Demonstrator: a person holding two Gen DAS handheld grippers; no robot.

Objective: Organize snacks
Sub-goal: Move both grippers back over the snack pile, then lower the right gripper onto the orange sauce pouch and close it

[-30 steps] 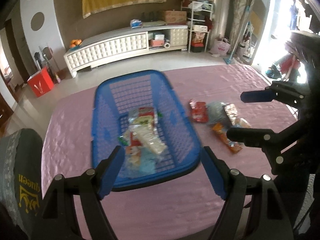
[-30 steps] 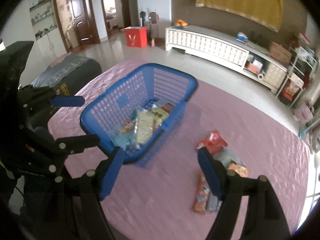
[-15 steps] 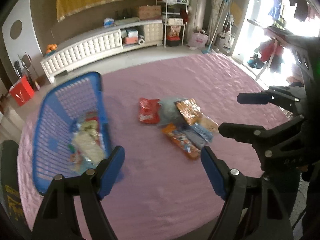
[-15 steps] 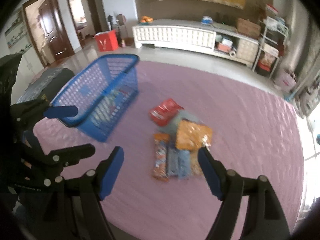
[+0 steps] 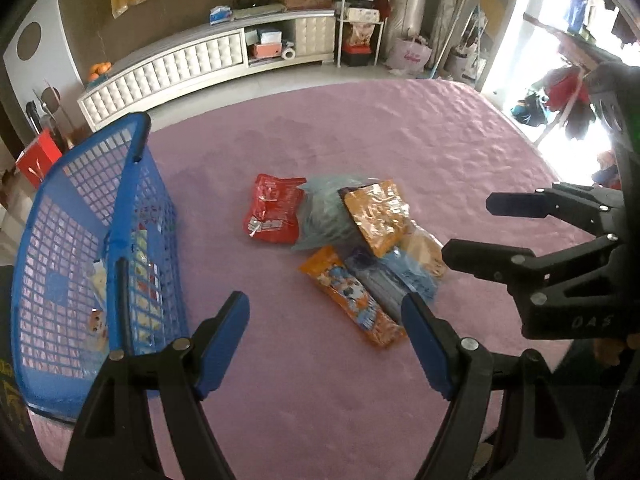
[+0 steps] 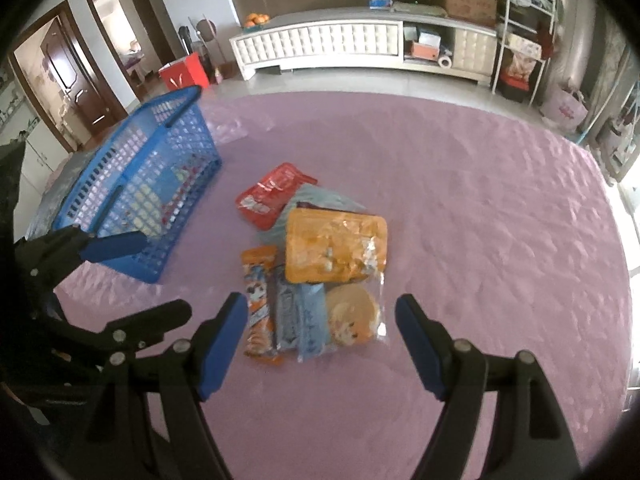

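Several snack packets lie in a loose pile on the pink cloth: a red packet (image 5: pixel 274 208) (image 6: pixel 272 194), a square orange packet (image 5: pixel 378 216) (image 6: pixel 336 246), a long orange bar (image 5: pixel 352 296) (image 6: pixel 260 300), a blue packet (image 6: pixel 308 320) and a clear bag of round biscuits (image 6: pixel 352 314). A blue basket (image 5: pixel 80 260) (image 6: pixel 140 184) holding several snacks stands left of the pile. My left gripper (image 5: pixel 324 312) hovers open over the pile's near left end. My right gripper (image 6: pixel 320 304) hovers open over its near edge. Nothing is between either pair of fingers. Each gripper shows in the other's view.
The pink cloth (image 5: pixel 360 400) covers the whole surface, with bare stretches right of and behind the pile. Beyond its far edge are a tiled floor, a white low cabinet (image 5: pixel 180 64), a red box (image 6: pixel 184 72) and a metal shelf rack (image 6: pixel 520 40).
Both grippers swung away from the basket toward the snack pile and sank closer to it. The basket slid to the left of both views. Neither jaw opening changed.
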